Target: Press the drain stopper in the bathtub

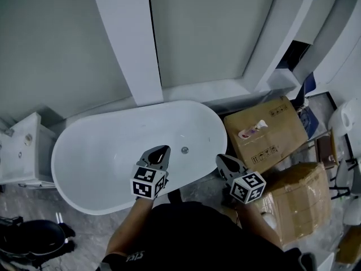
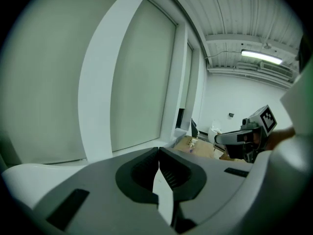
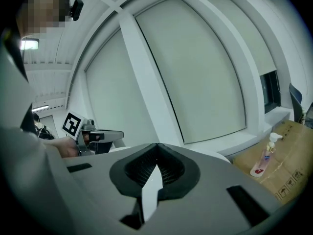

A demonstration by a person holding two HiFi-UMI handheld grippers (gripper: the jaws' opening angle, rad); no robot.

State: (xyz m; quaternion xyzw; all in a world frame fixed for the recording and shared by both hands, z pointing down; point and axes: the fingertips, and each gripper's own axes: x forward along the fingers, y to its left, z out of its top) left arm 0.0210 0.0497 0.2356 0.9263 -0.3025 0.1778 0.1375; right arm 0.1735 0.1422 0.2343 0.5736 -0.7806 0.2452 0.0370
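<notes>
A white oval bathtub (image 1: 96, 157) stands against the pale wall, and two cardboard boxes (image 1: 268, 134) sit on the floor at its right end. The left gripper (image 1: 160, 151) hangs over the tub's basin near the front rim, its jaws closed tip to tip with nothing between them. The right gripper (image 1: 221, 158) is beside the tub's front right rim, its jaws likewise shut and empty. A pump bottle (image 3: 266, 156) lies on the nearer box. The small round drain stopper (image 1: 184, 149) sits on the tub floor, just right of the left gripper's tips.

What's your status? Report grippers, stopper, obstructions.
Left gripper shut, empty, over white oval bathtub. Right gripper shut, empty, near rim. Small round metal drain stopper untouched, uncovered.
</notes>
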